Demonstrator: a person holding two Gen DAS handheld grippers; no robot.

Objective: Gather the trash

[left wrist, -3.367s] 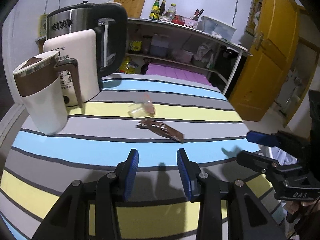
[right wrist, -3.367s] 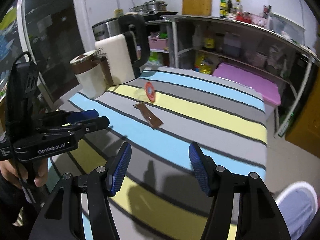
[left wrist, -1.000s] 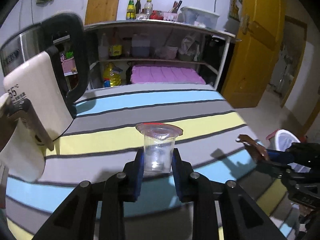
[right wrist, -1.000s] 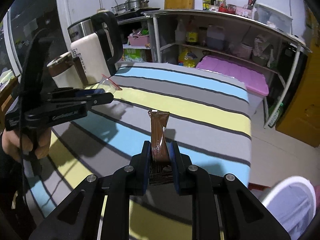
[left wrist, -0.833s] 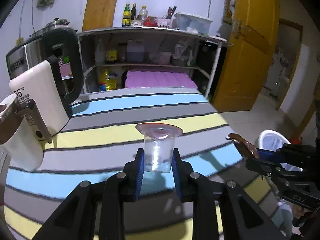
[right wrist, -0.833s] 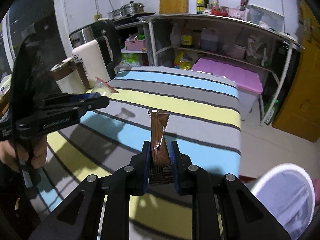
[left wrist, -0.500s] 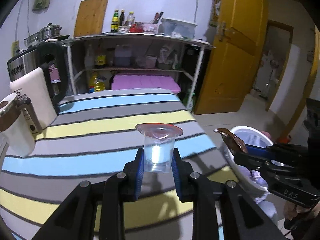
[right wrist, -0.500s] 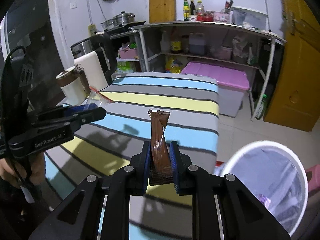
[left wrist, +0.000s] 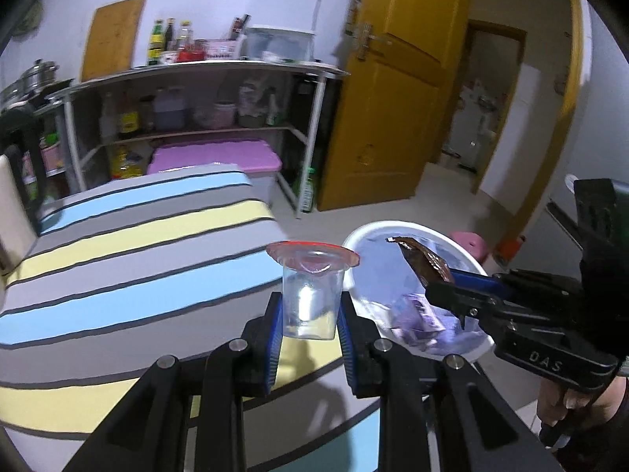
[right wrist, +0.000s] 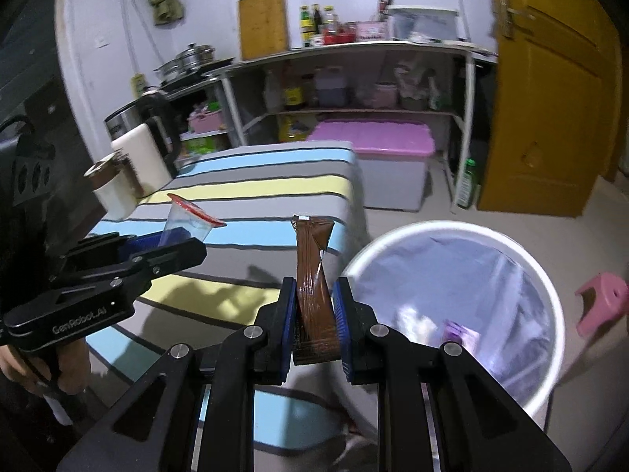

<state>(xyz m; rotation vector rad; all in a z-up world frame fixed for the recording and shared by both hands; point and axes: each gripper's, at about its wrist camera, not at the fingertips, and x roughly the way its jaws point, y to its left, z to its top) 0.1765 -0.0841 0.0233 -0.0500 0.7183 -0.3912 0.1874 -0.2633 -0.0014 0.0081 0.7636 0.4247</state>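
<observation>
The cup (left wrist: 310,299) is clear, glossy plastic with a red foil lid. The wrapper (right wrist: 314,275) is shiny brown film. Striped cloth covers the table (left wrist: 137,259). The bin (right wrist: 550,306) is smooth white plastic, lined with thin translucent film.

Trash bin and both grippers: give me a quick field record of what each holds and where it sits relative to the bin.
left gripper: shut on clear plastic cup, upright, red-rimmed, over the striped table edge beside the bin
right gripper: shut on brown wrapper, standing up between the pads, just left of the bin rim
trash bin: white, lined with a bag, on the floor by the table; some purple litter inside
dropped yet: neither item
</observation>
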